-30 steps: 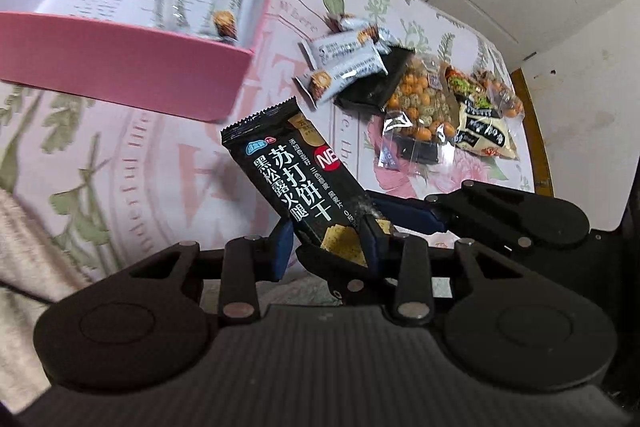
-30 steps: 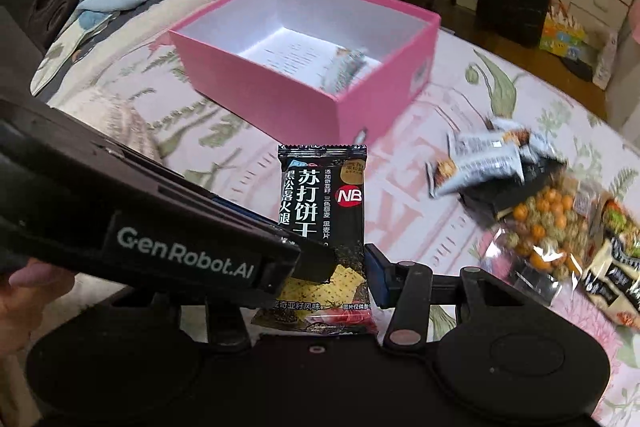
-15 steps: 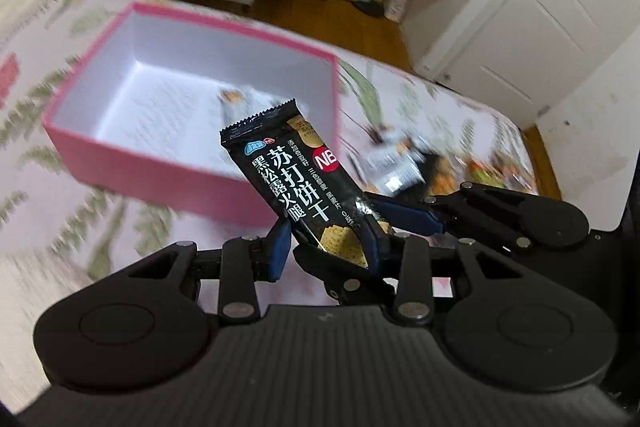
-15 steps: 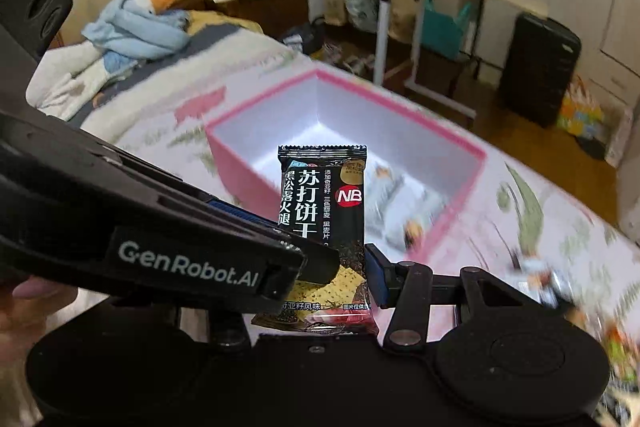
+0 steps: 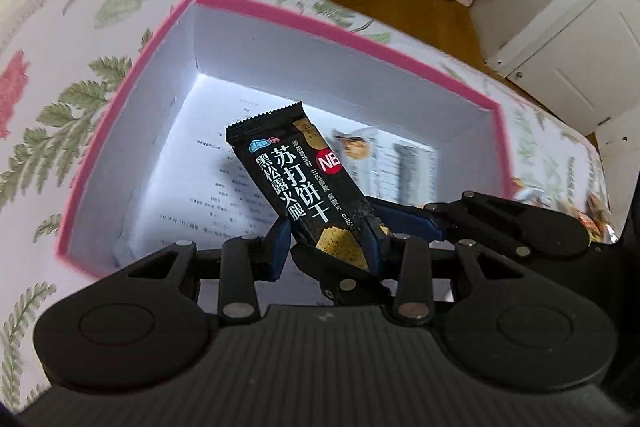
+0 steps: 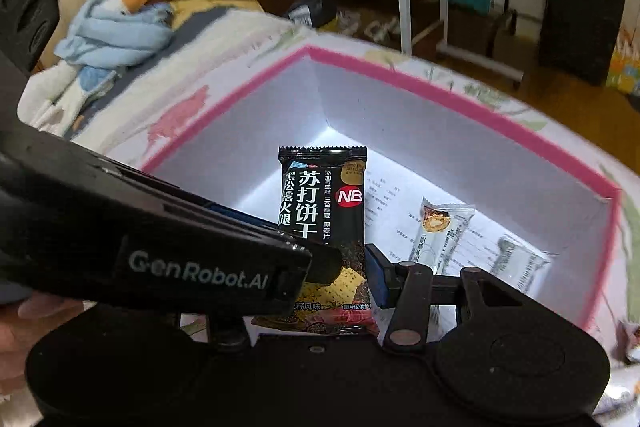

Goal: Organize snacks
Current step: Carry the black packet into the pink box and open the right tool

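Your left gripper (image 5: 326, 243) is clamped on the lower end of a black packet (image 5: 298, 183), its blue pads pressing both sides. Your right gripper (image 6: 352, 277) also has the packet (image 6: 324, 215) between its jaws; one blue pad sits at the packet's right edge, but the left gripper's body hides the other side, so you cannot tell whether the right one really grips.

You hold a glossy black wrapper with white Chinese characters, a red oval marked NB, a serrated top edge and a printed cracker near the bottom. In the left wrist view it tilts, top leaning left; in the right wrist view it stands upright. It hangs in the air over the open box (image 5: 120, 131), touching none of it.

You see a box that is pink outside, white inside, with tall walls and a printed sheet (image 6: 384, 195) lying on its floor. Two silver wrapped bars (image 6: 440, 227) lie on that sheet toward the right side, one beside the other.

You have bare floor in the box's left and middle part, under and beyond the packet. The pink rim (image 6: 460, 95) runs all round, and the near wall lies just below your grippers. Outside it spreads a floral cloth (image 5: 52, 99), with more snacks (image 5: 596, 215) blurred at the right edge.
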Available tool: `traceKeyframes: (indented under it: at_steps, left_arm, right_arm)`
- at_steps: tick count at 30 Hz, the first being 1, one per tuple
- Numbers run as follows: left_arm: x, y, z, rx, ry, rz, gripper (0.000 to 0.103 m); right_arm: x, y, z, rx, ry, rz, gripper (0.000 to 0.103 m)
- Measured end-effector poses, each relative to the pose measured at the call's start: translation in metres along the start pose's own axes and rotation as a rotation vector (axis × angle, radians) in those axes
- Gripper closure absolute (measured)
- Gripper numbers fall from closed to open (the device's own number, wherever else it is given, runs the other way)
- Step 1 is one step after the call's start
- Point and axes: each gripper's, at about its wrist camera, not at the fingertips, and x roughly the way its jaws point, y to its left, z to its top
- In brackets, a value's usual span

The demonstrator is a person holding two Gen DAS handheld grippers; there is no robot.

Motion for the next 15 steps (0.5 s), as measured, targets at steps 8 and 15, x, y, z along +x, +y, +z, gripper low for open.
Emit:
traceKeyframes:
  at_steps: [8,15]
  left_arm:
    - [0.038,0.009,0.006,-0.037,0.034,-0.008,0.067]
    - [0.002,-0.002,-0.004,0.013,-0.068,0.011,0.062]
  right_arm:
    - [0.030,-0.010,0.009,-0.005,0.186,0.036,0.032]
    - [0.001,-0.001,0.004,-0.077,0.200,-0.023,0.028]
